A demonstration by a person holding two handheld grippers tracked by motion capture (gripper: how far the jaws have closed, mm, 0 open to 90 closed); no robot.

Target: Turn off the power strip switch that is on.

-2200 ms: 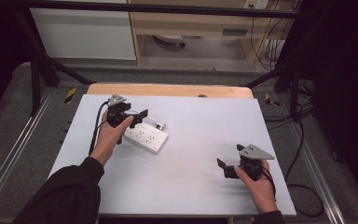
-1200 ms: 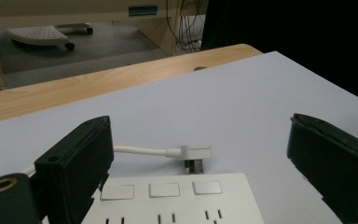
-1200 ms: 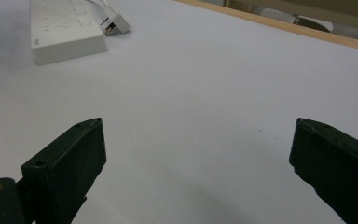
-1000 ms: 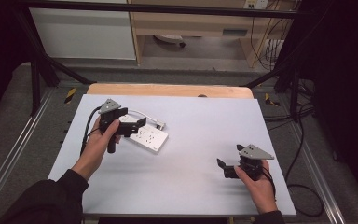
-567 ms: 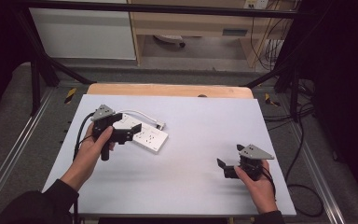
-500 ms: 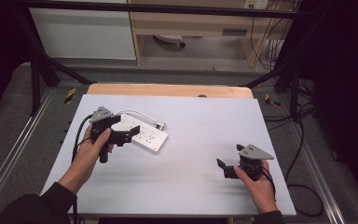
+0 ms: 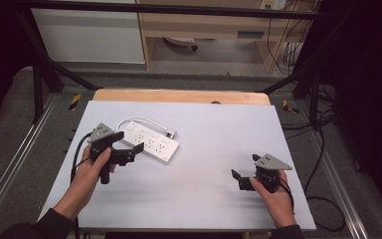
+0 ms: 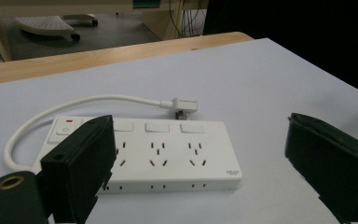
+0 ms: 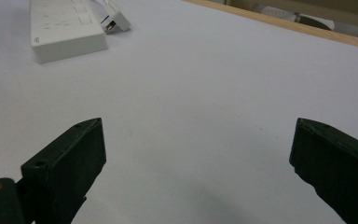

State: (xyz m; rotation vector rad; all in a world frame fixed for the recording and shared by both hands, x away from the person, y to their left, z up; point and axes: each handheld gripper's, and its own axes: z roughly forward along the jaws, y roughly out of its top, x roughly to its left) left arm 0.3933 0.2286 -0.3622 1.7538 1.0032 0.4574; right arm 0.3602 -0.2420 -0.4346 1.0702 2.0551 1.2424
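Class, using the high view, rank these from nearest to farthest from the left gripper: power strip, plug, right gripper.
1. power strip, just right of the left gripper
2. plug, beyond the strip's far edge
3. right gripper, across the table

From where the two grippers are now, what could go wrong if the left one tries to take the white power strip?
1. The left gripper is open beside the power strip, which lies flat on the table; the jaws may push it away instead of closing on it.
2. Its cable curls behind with the plug loose, so lifting may drag or swing the plug.
3. The right gripper is open and far off, so it cannot steady the strip quickly.
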